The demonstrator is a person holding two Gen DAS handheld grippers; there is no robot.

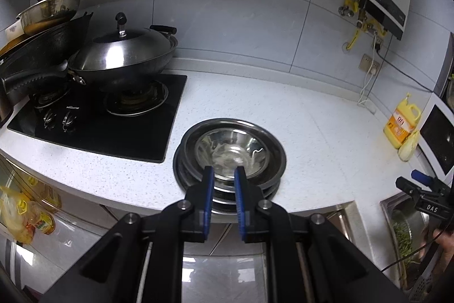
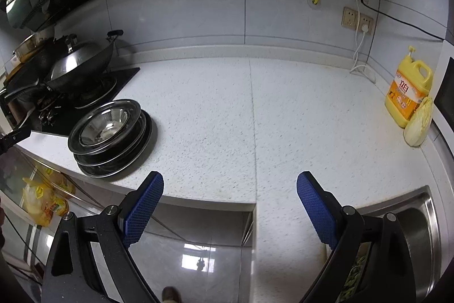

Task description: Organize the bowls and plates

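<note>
Stack of plates with bowl on top sits on bench beside the stove, directly ahead of left claw: narrowly parted, empty, fingertips at near rim, contact unclear. Right claw farther off, wide open, empty.

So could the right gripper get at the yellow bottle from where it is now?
Probably yes. The right gripper is open and holds nothing, and only bare counter lies between it and the bottle. A pale vegetable leans against the bottle's near side, so a grasp from that side looks awkward.
</note>
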